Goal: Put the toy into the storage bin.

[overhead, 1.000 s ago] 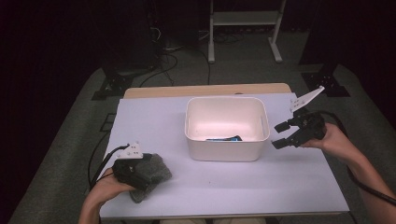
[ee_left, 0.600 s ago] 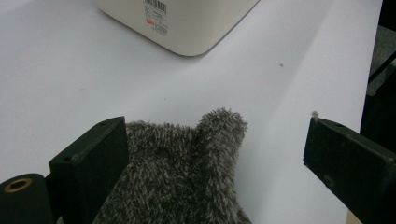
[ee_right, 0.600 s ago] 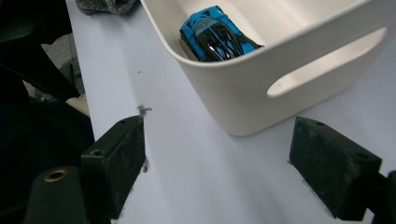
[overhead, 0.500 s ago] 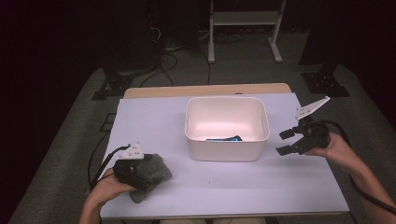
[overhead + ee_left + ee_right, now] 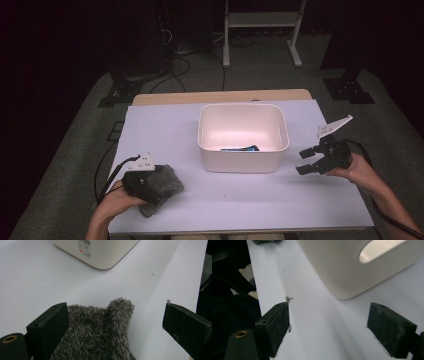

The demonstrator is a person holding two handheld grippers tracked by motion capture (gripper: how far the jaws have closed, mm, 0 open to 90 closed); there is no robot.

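Note:
A grey fuzzy cloth (image 5: 167,184) lies near the table's front left corner. My left gripper (image 5: 150,187) rests over it, open; in the left gripper view the cloth (image 5: 100,332) sits between the spread jaws, against the left one and clear of the right. A white tub (image 5: 243,136) stands mid-table with a dark blue item (image 5: 240,148) inside. My right gripper (image 5: 306,161) hovers open to the tub's right with nothing between its fingers; its own view shows the tub's wall (image 5: 352,267) with a handle cut-out just ahead.
The table (image 5: 165,130) is covered in pale lavender, with a wooden strip along its far edge. Dark floor with cables and stand legs (image 5: 260,20) lies beyond. Bits of grey lint cling to the right gripper's left pad (image 5: 277,322).
My right gripper has drawn back from the tub's right rim, moving toward the person and lower, still open. The left gripper and cloth have stayed put.

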